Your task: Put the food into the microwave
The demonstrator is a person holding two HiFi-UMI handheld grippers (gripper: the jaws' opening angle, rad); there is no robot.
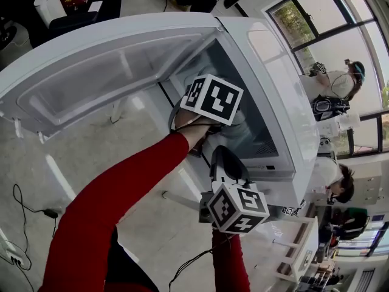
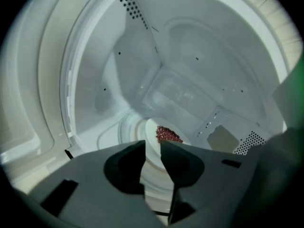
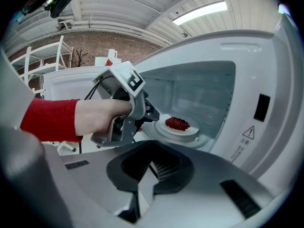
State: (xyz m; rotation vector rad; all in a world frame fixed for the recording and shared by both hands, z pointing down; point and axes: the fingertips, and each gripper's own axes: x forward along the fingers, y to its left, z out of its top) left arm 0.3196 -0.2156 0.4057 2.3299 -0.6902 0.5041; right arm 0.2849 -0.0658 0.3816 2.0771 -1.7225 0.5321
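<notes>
The white microwave (image 1: 285, 132) stands with its door (image 1: 109, 72) swung wide open. Inside, a white plate (image 3: 183, 129) with a heap of red food (image 3: 177, 123) rests on the turntable (image 2: 127, 127). My left gripper (image 2: 153, 148) reaches into the cavity. Its jaws are open, their tips at the plate's near edge, and the food (image 2: 167, 134) lies just beyond them. From the right gripper view, the left gripper (image 3: 151, 112) sits in a hand with a red sleeve at the oven mouth. My right gripper (image 3: 145, 175) hangs back outside the microwave, shut and holding nothing.
The door's inner face (image 3: 71, 87) stands to the left of the opening. Cables (image 1: 24, 212) trail over the grey floor. People (image 1: 331, 84) sit at white tables to the right of the microwave. A brick wall and shelving (image 3: 52, 56) stand behind.
</notes>
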